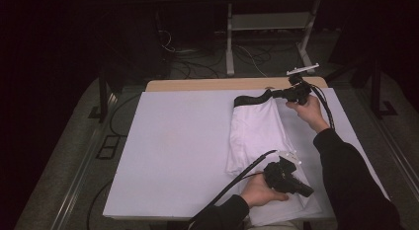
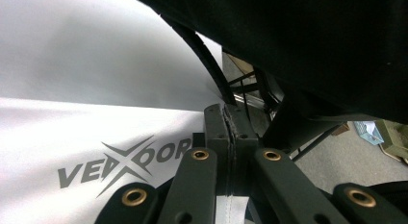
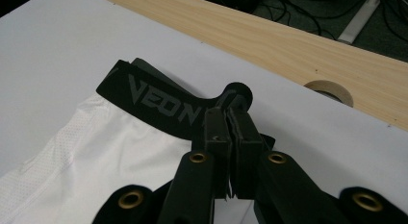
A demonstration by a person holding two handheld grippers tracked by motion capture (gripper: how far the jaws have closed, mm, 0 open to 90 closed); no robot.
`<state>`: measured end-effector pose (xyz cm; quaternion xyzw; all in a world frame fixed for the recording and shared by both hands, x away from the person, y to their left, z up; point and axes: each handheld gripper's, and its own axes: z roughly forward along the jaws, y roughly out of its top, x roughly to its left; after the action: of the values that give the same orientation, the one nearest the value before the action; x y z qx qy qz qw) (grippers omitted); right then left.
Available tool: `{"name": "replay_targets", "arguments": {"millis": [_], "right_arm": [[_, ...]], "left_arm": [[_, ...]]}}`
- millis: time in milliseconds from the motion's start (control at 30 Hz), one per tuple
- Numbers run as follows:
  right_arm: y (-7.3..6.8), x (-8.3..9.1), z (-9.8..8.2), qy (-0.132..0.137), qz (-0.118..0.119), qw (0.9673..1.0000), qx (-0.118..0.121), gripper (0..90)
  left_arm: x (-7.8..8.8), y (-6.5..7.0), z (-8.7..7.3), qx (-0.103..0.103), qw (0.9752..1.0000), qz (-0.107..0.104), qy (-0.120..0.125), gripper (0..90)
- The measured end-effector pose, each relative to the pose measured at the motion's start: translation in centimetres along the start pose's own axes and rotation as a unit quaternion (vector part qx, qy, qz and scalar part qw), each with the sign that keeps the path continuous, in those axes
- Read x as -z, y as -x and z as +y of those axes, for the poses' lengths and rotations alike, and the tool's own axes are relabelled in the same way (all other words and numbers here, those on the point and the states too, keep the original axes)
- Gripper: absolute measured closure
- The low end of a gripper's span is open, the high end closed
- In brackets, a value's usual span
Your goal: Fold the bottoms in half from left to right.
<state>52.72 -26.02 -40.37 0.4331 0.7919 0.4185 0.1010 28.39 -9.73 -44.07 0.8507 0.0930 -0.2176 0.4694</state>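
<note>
Your white shorts [image 1: 257, 136] lie folded lengthwise near the surface's [image 1: 178, 141] right edge. Right hand-held gripper [image 3: 230, 132] is clenched on the black waistband [image 3: 154, 101] at the far edge; left hand-held gripper [image 2: 232, 137] is clenched on the hem at the near edge. Fabric looks light, limp and slippery: pinch doubled layers. Dim room, cables on the floor [image 1: 197, 67].

Grey letters "VEXOOR", crossed by a large X, stand on the white shorts [image 2: 72, 152], and grey "VEON" reads on their black waistband [image 3: 154, 101].
</note>
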Motion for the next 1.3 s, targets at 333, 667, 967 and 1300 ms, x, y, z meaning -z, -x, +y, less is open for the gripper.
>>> {"name": "replay_targets", "arguments": {"millis": [333, 667, 967, 1300], "right_arm": [[0.2, 0.1, -0.1, -0.007, 0.007, 0.9998, -0.018, 83.3], [-1.0, 0.9, -0.6, 0.004, 0.014, 0.9999, -0.001, 39.8], [-1.8, 1.9, -0.5, 0.017, 0.028, 0.9995, 0.002, 10.6], [-2.1, 2.8, -1.0, 0.033, 0.037, 0.9987, -0.009, 0.0]], "left_arm": [[-0.8, -0.3, -0.1, 0.008, 0.9999, -0.009, 0.008, 85.8], [-0.4, 0.0, 0.2, 0.019, 0.9993, -0.014, 0.028, 54.3], [0.3, 0.4, 0.0, 0.005, 0.9984, 0.049, 0.027, 17.2], [2.0, -0.3, 0.1, 0.006, 0.9971, 0.064, 0.041, 0.0]]}}
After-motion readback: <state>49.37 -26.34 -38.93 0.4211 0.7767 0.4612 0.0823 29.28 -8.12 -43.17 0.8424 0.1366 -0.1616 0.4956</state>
